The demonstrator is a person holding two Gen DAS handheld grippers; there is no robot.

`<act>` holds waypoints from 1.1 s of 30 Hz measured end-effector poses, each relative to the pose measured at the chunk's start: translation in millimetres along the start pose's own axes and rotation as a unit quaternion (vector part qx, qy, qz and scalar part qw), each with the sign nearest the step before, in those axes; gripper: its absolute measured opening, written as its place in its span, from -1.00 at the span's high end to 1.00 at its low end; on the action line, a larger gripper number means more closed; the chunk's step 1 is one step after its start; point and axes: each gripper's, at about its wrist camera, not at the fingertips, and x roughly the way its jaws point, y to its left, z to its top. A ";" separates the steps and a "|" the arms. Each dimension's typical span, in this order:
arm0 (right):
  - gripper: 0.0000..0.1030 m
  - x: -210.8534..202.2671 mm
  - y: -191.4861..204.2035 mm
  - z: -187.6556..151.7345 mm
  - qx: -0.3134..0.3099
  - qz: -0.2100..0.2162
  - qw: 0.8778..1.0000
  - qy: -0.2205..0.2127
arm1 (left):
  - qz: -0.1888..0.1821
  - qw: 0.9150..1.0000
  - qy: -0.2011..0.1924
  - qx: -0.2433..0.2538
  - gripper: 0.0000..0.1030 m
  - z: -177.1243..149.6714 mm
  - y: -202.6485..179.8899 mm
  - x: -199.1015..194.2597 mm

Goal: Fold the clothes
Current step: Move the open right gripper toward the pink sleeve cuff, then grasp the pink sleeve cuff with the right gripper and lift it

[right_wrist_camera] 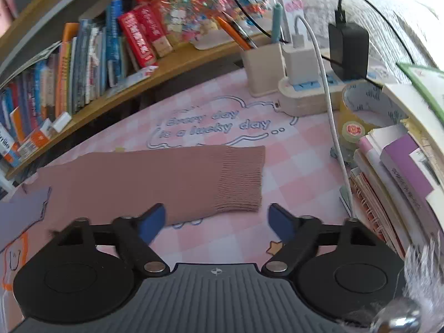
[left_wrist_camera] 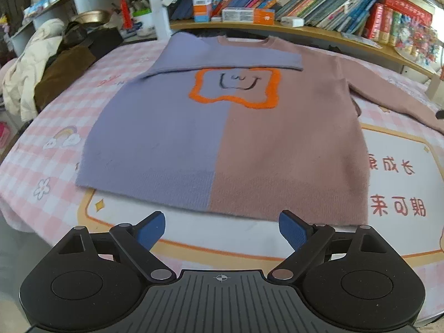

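— Where's the sweater?

— Flat on the pink checked cloth, lilac sleeve folded across the chest at twelve o'clock, pink sleeve stretched out toward three.

— And the grippers?

— The left gripper hangs wide open just short of the hem, holding nothing. The right gripper is open too, empty, the cuff lying just beyond its fingertips.

— Any containers?

— A beige pen holder at one o'clock, pens standing in it.

Lilac-and-pink sweater flat, left sleeve folded
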 end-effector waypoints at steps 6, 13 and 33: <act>-0.17 12.8 -1.9 4.1 0.004 -0.010 1.000 0.002 | 0.025 0.999 0.023 -0.030 -0.77 -7.8 12.0 4.0; 0.05 25.4 2.5 11.0 0.020 0.033 0.999 -0.005 | 0.032 0.999 0.022 -0.038 -0.77 -9.2 15.5 3.6; 0.51 35.6 5.2 24.4 0.077 0.027 0.997 0.012 | 0.046 0.998 0.019 -0.041 -0.77 -5.0 19.2 2.2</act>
